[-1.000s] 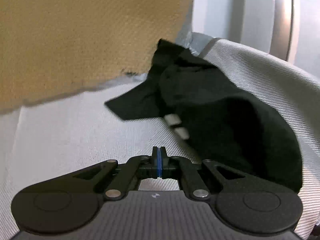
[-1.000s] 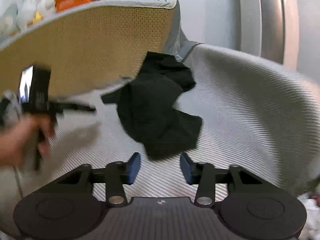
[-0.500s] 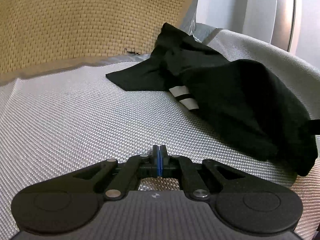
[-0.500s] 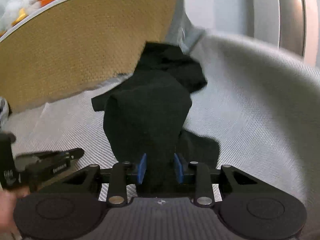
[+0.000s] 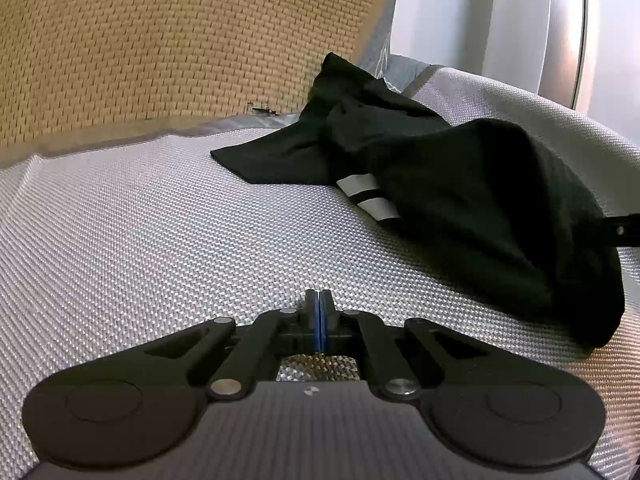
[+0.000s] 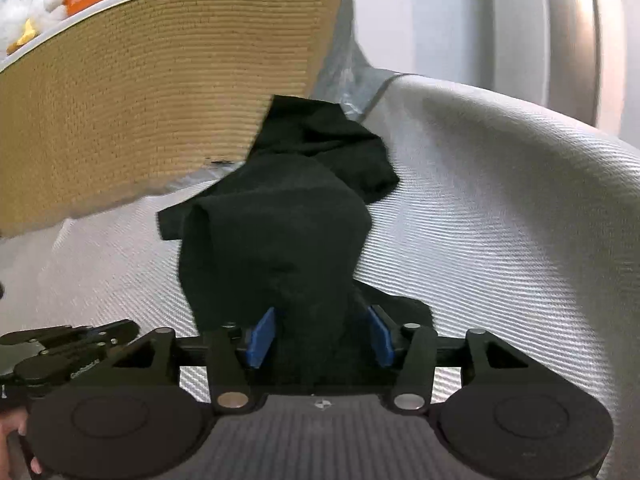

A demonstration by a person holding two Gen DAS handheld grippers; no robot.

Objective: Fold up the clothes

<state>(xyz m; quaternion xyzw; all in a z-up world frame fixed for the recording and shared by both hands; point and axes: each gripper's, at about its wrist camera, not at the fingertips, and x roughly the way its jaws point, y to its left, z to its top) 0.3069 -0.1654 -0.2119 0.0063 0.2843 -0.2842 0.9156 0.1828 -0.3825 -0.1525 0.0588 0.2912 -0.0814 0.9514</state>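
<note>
Left gripper (image 5: 320,312) pressed together over the grey woven sheet (image 5: 140,240), gripping nothing

To its right a crumpled black garment (image 6: 280,232) lies against the tan mattress side (image 6: 160,100); the right gripper (image 6: 320,332), jaws just widened, straddles its near end without pinching it

A black garment (image 6: 280,232) lies bunched between the right gripper's (image 6: 320,336) blue pads, whose jaws have just been opening. Beyond the jaws, white woven fabric (image 6: 500,200); beyond-left, a tan mattress edge (image 6: 160,100).
</note>
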